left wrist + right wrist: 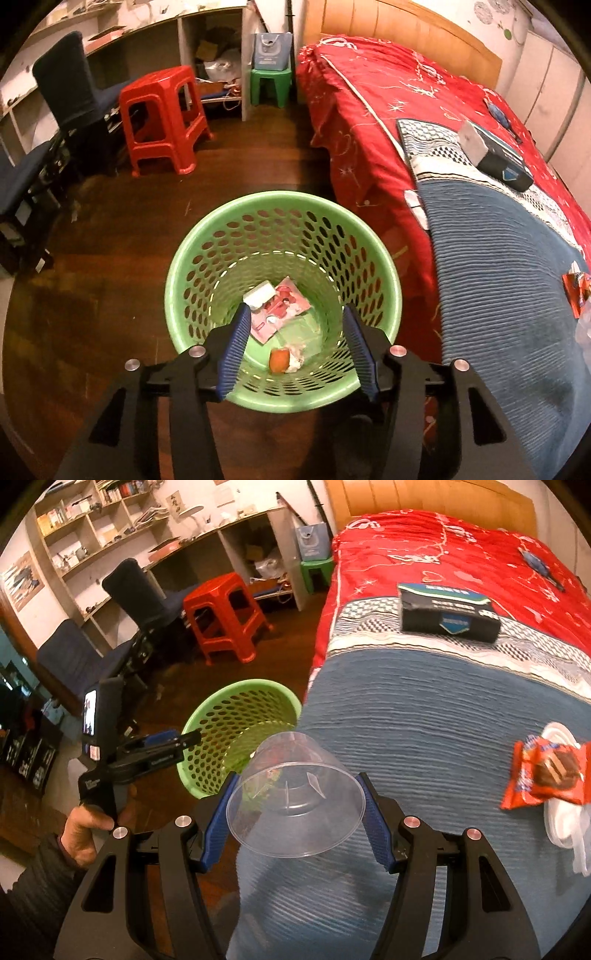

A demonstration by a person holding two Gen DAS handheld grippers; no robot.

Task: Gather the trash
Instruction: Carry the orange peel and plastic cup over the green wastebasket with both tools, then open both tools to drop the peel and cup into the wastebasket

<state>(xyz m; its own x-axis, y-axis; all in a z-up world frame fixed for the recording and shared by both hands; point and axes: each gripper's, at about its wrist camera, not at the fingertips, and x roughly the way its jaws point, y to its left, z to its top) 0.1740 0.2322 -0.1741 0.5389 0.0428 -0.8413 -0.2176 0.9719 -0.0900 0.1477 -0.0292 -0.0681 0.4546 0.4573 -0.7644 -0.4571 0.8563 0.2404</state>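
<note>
While I look down the left wrist camera, this is what I can and cannot make out:

Left gripper (293,325): I see its blue ribbed fingers (236,347) standing apart over the mouth of the green perforated plastic basket (207,266), with nothing between them. From the right wrist view the same gripper (192,738) shows side-on above the basket rim (236,686), held by a hand (86,830) in a dark sleeve.

Basket contents: a pink printed paper packet (280,310) with a small white box (260,295) on it lies at the bottom; nearer me sit an orange lump (279,361) and a crumpled white scrap (297,360). I cannot tell what either is. The near wall is cut off behind the fingers.

Right gripper (295,812): its blue pads (375,823) are closed on the sides of a clear plastic cup (295,805), whose open rim faces the camera. Something coloured shows through the cup wall; it is too blurred to name.

Bed: a blue ribbed blanket (424,738) over a red patterned cover (443,546). The basket stands on the wooden floor just beside it.

Trash on the bed: a red snack wrapper (543,771) lies across a clear plastic lid (565,823), partly cut off at the frame edge; a dark cardboard box (448,613) lies further up, its print unreadable.
</note>
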